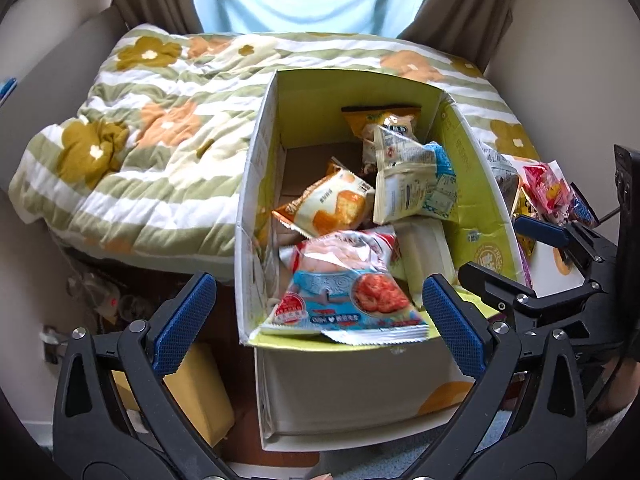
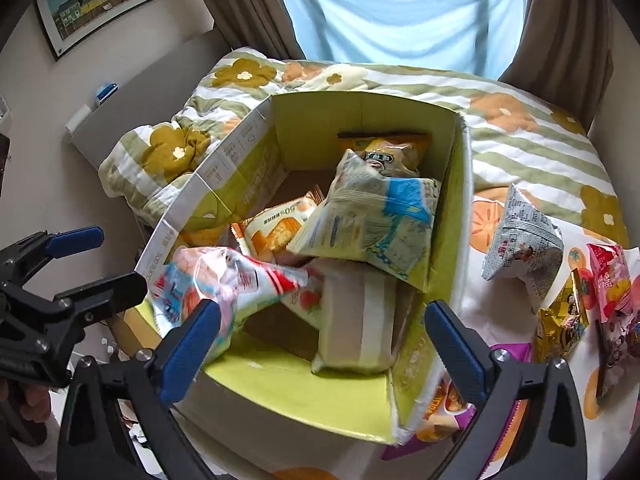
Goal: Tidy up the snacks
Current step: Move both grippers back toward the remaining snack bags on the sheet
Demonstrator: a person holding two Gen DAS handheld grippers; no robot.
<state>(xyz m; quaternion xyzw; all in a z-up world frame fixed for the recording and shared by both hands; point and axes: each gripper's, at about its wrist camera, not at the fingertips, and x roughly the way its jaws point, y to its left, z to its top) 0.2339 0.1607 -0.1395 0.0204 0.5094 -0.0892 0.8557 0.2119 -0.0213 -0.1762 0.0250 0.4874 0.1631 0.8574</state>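
Cardboard box [image 2: 448,216], green-lined, flaps up, sits on the bed at its near edge. It already holds several snack packets: an orange packet [image 2: 384,146] upright against the far wall, a pale packet with a blue band [image 2: 372,220] leaning on it, an orange-and-white cake packet [image 2: 272,230] mid-box, a white wrapped block [image 2: 356,320] near the front, and a red, white and blue packet [image 2: 224,280] draped over the front left corner.

Right hand-held gripper [image 2: 320,336]: jaws spread wide over the box's front, nothing clamped. The red, white and blue packet lies just beside its left pad, looks blurred, and appears free of the grip. Judgement: just dropped in.

Left hand-held gripper [image 1: 316,320]: also wide open and empty, hovering at the box's near left corner.

Left to do: on the flowered quilt [image 2: 520,136] right of the box lie a grey-white pillow packet [image 2: 524,248], a gold packet [image 2: 560,332], a pink-red packet [image 2: 608,284] and a purple packet [image 2: 444,412] partly under the box's corner.

Progress estimate: somewhat past halfway; five or so packets boxed, at least four outside.

Surroundings: curtained window [image 2: 400,20] behind the bed, framed picture [image 2: 100,0] on the left wall.
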